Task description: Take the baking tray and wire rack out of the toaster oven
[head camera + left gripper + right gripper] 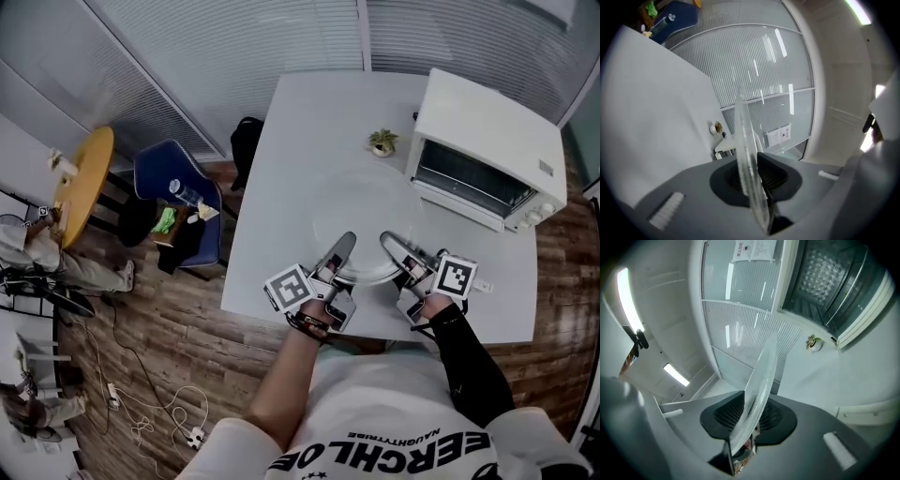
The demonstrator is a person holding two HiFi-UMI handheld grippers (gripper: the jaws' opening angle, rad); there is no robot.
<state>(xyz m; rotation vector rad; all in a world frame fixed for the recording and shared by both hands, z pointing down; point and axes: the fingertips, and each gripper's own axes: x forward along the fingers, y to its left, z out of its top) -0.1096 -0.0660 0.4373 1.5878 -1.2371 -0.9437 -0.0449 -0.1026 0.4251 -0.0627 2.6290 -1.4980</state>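
A round clear glass plate (366,230) hovers level over the near part of the white table (281,187). My left gripper (343,246) is shut on its near-left rim and my right gripper (388,242) on its near-right rim. In the left gripper view the plate's edge (743,131) runs upright between the dark pads of the left gripper (752,180). The right gripper view shows the same edge (764,371) clamped in the right gripper (750,416). The white toaster oven (487,159) stands at the table's far right. Its door looks folded down, and its inside (820,277) is dark.
A small potted plant (382,142) stands just left of the oven. Left of the table are a blue chair (173,187) with clutter, a round yellow table (82,183) and cables on the wooden floor. A window wall with blinds runs behind the table.
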